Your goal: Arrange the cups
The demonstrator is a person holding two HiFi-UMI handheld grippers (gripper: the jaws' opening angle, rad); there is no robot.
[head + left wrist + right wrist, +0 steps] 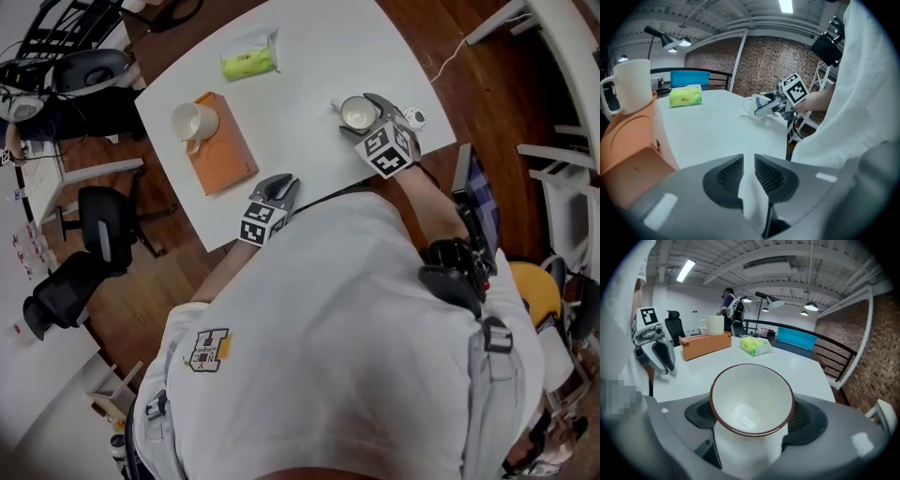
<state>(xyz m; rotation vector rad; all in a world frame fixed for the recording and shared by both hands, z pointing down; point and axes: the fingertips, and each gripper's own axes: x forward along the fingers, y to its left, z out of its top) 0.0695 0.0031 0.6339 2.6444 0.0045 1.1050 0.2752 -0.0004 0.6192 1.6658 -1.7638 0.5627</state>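
At near bench (309,66) edge: left gripper (284,186) jaws clenched, empty | right side: right gripper (370,108) jaws grasping red-rimmed cup (752,399) | far left: white mug (194,120) atop orange box (225,159) | risk: smooth tapered wall may slip, cup tips.

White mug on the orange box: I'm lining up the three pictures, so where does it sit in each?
Head view: white mug upper left, on the orange box.
Left gripper view: mug at the far left edge, atop the box.
Right gripper view: mug small, upper left of centre, on the box.
Shared landmark: the green packet.
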